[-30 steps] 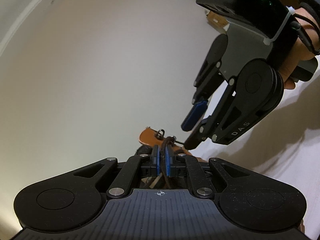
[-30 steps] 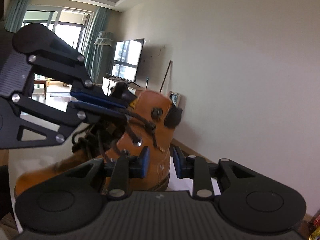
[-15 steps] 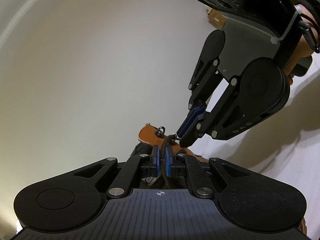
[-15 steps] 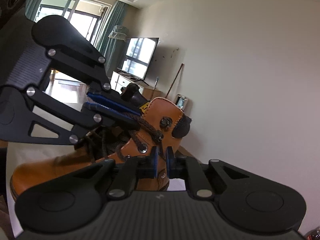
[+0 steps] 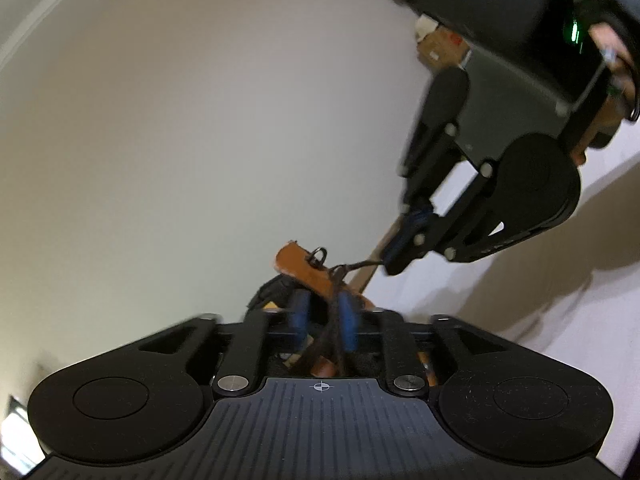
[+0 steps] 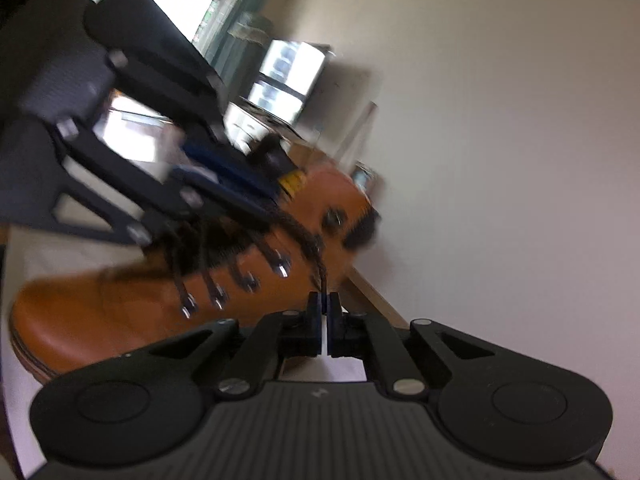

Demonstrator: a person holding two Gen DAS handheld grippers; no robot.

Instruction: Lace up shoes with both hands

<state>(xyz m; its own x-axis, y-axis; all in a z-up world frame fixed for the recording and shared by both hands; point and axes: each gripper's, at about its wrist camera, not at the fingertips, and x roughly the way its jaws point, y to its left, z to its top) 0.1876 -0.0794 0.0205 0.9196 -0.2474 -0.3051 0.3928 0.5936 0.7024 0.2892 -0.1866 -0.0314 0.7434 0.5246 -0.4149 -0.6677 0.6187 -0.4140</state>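
Standing on a pale cloth-covered surface, toe toward the left of the right wrist view: a tan leather ankle boot with metal lace hooks, placed side-on so both tools reach the open top.

Hovering over the boot's collar: the left gripper, jaws opening, dark laces running loose between the blue pads, apparently letting go after a hand-over.

Pinched shut on the dark brown bootlace just beside the upper hooks: the right gripper, lace drawn taut from the top hook, presumably to tension it.

No containers in sight.
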